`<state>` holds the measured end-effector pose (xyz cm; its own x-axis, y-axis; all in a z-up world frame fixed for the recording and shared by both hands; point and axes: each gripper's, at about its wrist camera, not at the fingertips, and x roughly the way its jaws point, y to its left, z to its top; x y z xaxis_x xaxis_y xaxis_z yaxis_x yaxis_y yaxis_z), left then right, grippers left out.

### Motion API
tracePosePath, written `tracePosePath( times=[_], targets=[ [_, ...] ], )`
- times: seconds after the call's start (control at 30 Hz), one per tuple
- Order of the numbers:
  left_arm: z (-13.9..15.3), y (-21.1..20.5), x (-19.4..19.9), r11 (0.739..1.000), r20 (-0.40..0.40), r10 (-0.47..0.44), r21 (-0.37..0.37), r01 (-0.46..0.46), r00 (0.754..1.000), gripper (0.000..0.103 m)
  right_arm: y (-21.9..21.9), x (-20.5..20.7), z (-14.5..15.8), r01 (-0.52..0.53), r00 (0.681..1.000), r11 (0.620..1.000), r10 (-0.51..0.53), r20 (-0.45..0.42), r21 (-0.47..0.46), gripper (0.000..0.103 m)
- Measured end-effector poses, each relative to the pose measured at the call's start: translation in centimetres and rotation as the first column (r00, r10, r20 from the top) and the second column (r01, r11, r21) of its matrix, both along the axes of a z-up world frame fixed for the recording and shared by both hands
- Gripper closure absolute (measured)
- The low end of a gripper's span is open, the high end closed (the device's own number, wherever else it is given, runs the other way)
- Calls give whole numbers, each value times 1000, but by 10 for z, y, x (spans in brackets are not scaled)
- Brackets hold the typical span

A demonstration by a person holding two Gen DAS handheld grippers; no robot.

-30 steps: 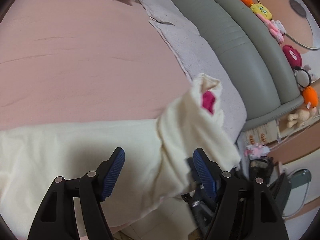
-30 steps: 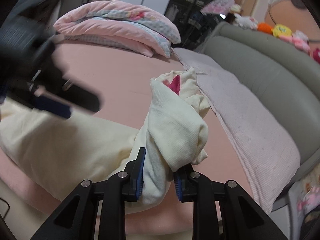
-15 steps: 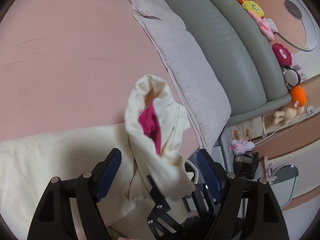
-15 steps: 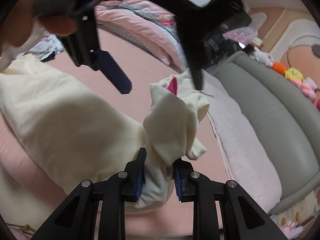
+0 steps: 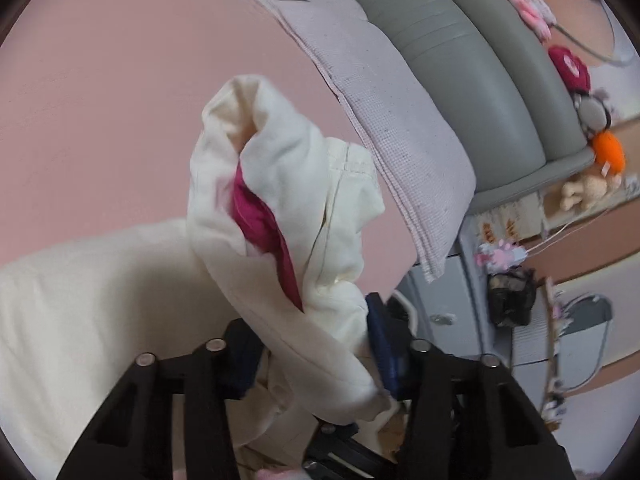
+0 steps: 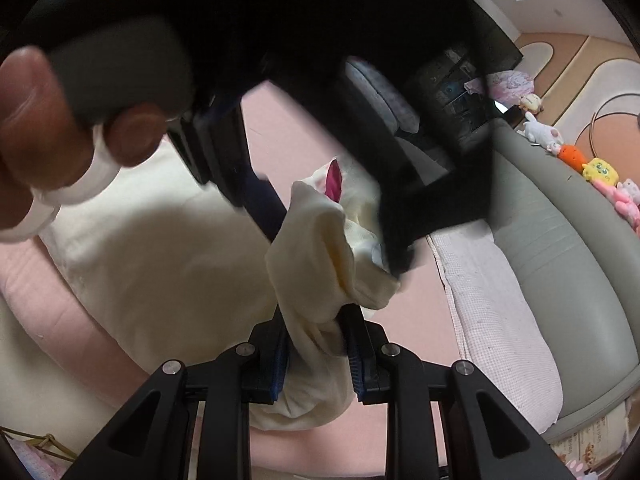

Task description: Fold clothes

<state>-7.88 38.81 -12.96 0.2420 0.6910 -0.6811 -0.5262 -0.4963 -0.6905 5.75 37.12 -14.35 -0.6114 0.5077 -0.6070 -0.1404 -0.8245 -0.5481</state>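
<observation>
Left wrist view: left gripper [image 5: 308, 350] has just closed around the cream shirt [image 5: 280, 216] bunch (pink lining).
Right gripper [image 6: 316, 350]: pinching the shirt, above the bed [image 5: 100, 80].
Meaning: both hold; folding can go on.

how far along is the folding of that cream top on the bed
Early. Done: the cream garment is spread over the pink bed. In hand: the right gripper is clamped on a bunched end with a magenta lining, and the left gripper has just been closing around the same bunch. Left: no neat fold is visible yet, so laying this end over and flattening remain.
</observation>
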Motion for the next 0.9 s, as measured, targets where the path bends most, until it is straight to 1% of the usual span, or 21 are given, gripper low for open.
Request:
tracePosePath(
  times=[0.13, 0.2, 0.23, 0.3, 0.33, 0.43, 0.53, 0.57, 0.67, 0.73, 0.77, 0.8, 0.9],
  targets=[
    [-2, 0, 0, 1000, 7, 12, 6, -12, 1000, 67, 1, 3, -2, -1, 1000, 1000, 1, 5, -6, 79],
    [-1, -2, -1, 1000, -3, 14, 3, -14, 1000, 67, 0, 5, 1, -14, 1000, 1000, 14, 9, -6, 78],
    [-1, -2, -1, 1000, -9, 16, 1, -16, 1000, 67, -1, 8, 3, -22, 1000, 1000, 22, 6, -21, 78],
    [-1, 0, 1, 1000, -13, 18, 0, -18, 1000, 68, -1, 15, 9, -39, 999, 997, 39, -1, -60, 70],
    [-2, -1, 1, 1000, -12, 24, -1, -24, 1000, 68, 0, 18, 12, -44, 999, 995, 44, -2, -90, 68],
    [-3, -4, 0, 999, -2, 39, 5, -39, 999, 68, 2, 30, 20, -59, 998, 982, 60, 0, -181, 67],
    [-6, -11, -3, 999, 9, 52, 14, -53, 999, 68, 14, 41, 26, -27, 1000, 963, 26, -9, -270, 66],
    [-6, -13, -3, 998, 12, 58, 18, -58, 998, 68, 18, 43, 28, -13, 1000, 952, 10, -12, -306, 64],
    [-8, -19, -3, 997, 18, 74, 33, -75, 997, 72, 36, 45, 30, 48, 998, 910, -61, -19, -411, 52],
    [-8, -23, -1, 995, 24, 86, 48, -87, 996, 74, 44, 45, 30, 74, 995, 878, -98, -27, -473, 49],
    [-7, -24, -1, 995, 26, 90, 51, -92, 996, 74, 45, 44, 31, 79, 993, 866, -111, -36, -493, 44],
    [-7, -25, 0, 994, 29, 94, 54, -96, 995, 75, 43, 44, 30, 75, 993, 865, -111, -44, -497, 39],
    [-8, -27, 0, 992, 44, 102, 63, -105, 994, 76, 43, 37, 25, 64, 994, 873, -96, -41, -484, 36]
  ],
)
